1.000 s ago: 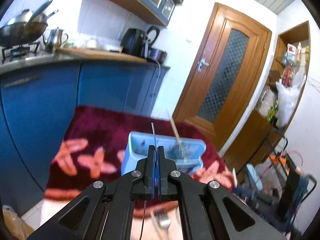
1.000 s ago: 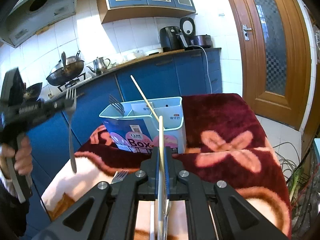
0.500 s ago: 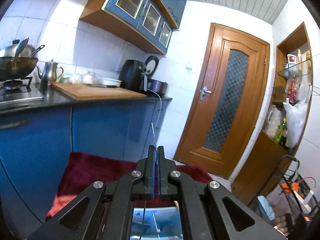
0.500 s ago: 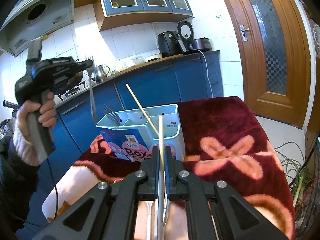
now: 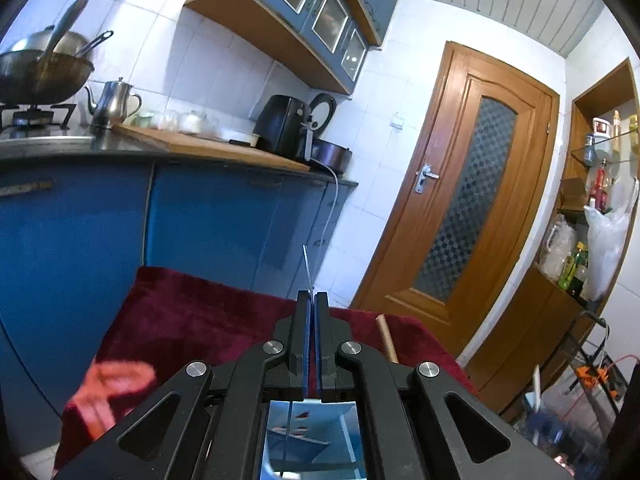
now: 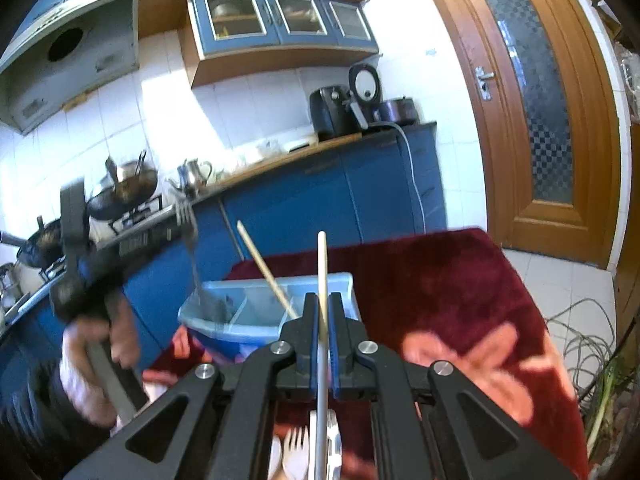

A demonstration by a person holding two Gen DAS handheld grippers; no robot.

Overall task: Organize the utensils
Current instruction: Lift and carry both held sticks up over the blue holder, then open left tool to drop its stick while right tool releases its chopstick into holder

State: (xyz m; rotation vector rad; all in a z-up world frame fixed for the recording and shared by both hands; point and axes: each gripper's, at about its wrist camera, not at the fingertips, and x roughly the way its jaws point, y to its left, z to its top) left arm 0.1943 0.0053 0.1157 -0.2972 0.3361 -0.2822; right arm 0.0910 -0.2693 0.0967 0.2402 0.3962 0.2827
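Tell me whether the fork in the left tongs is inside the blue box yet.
Partly in. The fork hangs tines-up from the left tongs, its lower end dipped into the left compartment of the blue box.

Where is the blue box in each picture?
Left wrist: the box shows at the bottom middle, seen through the gap under the left gripper.
Right wrist: the box sits at the middle, just left of the right gripper.
Shared landmark: the wooden door.
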